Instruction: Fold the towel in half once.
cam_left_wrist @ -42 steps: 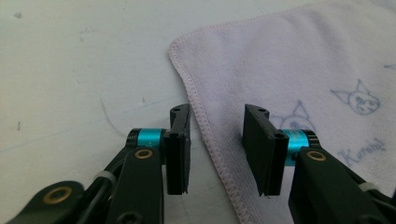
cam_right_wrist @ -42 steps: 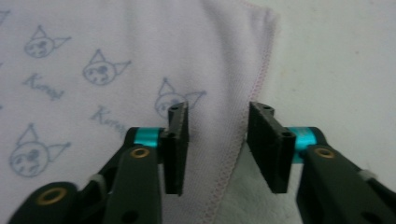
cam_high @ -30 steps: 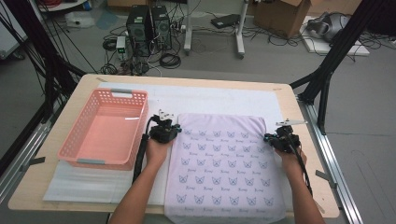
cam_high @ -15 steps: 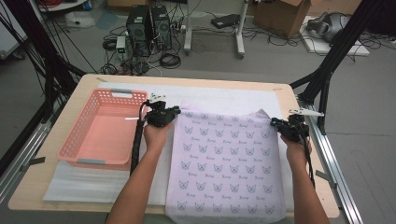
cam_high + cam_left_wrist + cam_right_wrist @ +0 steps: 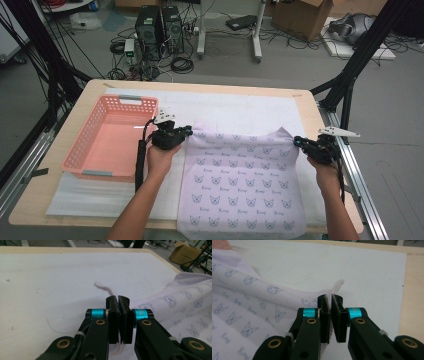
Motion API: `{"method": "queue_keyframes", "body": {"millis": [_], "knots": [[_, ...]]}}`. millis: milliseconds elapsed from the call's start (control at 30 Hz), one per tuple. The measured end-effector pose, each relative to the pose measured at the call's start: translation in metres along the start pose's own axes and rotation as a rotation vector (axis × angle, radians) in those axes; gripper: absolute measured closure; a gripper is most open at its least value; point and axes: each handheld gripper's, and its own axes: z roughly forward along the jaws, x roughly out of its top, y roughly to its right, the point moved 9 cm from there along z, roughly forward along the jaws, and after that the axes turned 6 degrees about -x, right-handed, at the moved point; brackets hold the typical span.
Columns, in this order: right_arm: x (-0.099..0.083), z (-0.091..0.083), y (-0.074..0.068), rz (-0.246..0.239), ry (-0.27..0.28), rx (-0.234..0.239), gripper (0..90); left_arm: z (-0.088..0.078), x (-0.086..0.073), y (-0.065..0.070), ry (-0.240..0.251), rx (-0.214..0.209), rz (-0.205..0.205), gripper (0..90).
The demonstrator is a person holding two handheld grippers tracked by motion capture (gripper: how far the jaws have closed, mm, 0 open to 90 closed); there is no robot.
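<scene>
Right gripper [image 5: 331, 300] jaws clamped on cloth [image 5: 249, 305] corner

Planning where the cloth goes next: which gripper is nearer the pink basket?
Left. The left gripper grips the cloth corner just beside the pink basket; the right gripper holds the opposite corner, across the cloth near the table's far edge.

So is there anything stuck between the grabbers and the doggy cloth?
No. The left gripper and the right gripper are each shut right on a far corner of the cloth, with nothing visible between pads and fabric.
</scene>
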Motion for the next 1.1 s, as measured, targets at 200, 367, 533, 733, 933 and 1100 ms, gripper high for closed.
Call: {"method": "queue_keyframes", "body": {"millis": [200, 367, 533, 733, 933, 1100], "knots": [[-0.018, -0.022, -0.01, -0.003, 0.02, 0.017, 85.4, -0.022, -0.015, 0.019, 0.003, -0.043, 0.02, 86.8], [-0.039, -0.036, -0.02, -0.016, 0.003, 0.034, 85.3, -0.04, -0.032, 0.03, 0.009, -0.073, 0.028, 86.7], [-0.056, -0.045, -0.027, -0.018, -0.013, 0.05, 85.2, -0.054, -0.061, 0.04, -0.01, -0.095, 0.013, 86.7], [-0.082, -0.063, -0.04, -0.026, -0.066, 0.074, 84.6, -0.07, -0.088, 0.049, -0.047, -0.126, 0.014, 86.4], [-0.088, -0.06, -0.038, 0.003, -0.123, 0.053, 62.4, -0.061, -0.084, 0.041, -0.043, -0.139, -0.045, 54.7], [-0.068, -0.04, -0.033, -0.018, -0.127, -0.007, 52.6, -0.031, -0.071, 0.027, -0.07, -0.111, -0.079, 44.8]]}}
